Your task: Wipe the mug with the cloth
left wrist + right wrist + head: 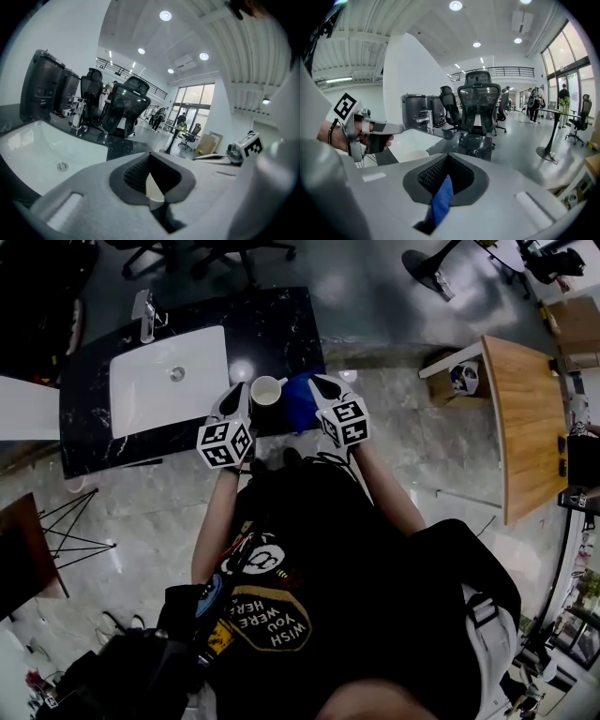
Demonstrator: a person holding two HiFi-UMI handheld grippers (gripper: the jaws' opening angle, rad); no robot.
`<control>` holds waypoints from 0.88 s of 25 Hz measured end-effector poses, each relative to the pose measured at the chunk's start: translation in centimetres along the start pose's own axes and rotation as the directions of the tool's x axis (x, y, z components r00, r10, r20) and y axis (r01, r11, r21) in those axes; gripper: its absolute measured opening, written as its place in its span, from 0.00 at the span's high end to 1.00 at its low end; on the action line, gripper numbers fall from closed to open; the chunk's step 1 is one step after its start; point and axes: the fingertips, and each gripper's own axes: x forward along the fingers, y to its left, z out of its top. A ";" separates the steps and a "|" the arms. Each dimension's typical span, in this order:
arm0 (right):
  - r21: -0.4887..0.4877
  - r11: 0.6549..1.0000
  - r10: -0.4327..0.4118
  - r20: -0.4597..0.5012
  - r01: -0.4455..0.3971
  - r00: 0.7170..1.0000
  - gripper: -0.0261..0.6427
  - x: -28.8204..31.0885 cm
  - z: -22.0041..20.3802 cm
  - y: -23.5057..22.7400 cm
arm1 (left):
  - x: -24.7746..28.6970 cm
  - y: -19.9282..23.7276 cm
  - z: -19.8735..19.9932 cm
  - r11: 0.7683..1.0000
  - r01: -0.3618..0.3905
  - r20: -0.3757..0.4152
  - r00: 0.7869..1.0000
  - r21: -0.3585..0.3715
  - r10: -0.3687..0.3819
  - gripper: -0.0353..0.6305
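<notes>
the black marbled worktop [281, 324] fills the upper left of the head view, with a white sink [169, 381] let into it and a tap [143, 315] at the sink's far left corner. at the worktop's front edge, to the right of the sink, the two grippers meet side by side.

the blue cloth [300, 401] is bunched under the right gripper [321, 385], just beside the mug on its right. the right gripper view shows that gripper's jaws pressed together on a fold of the cloth [442, 201], which hangs down out of the pads.

the white mug [267, 390] stands open end up at the tip of the left gripper [242, 390]. in the left gripper view the jaws are closed on a pale sliver of the mug [154, 187], pinching its wall. whether the mug's base rests on the worktop cannot be told.
</notes>
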 end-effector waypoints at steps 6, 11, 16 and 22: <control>0.020 1.000 -0.009 0.015 0.009 1.000 0.96 -0.4 0.3 0.0 | -1.4 -0.5 1.1 0.997 -0.031 0.032 0.999 0.071 0.029 0.94; 0.021 1.000 -0.003 0.023 0.002 1.000 0.96 0.1 0.6 0.3 | -1.3 -0.4 0.8 0.997 -0.027 0.028 0.999 0.074 0.025 0.94; 0.018 1.000 0.005 0.030 -0.006 1.000 0.96 -0.2 0.8 0.8 | -1.4 -0.8 0.6 0.997 -0.021 0.021 1.000 0.081 0.019 0.94; 0.016 1.000 0.008 0.036 -0.009 0.999 0.96 -0.6 1.1 1.2 | -1.9 -1.2 0.6 0.997 -0.019 0.020 1.000 0.081 0.018 0.94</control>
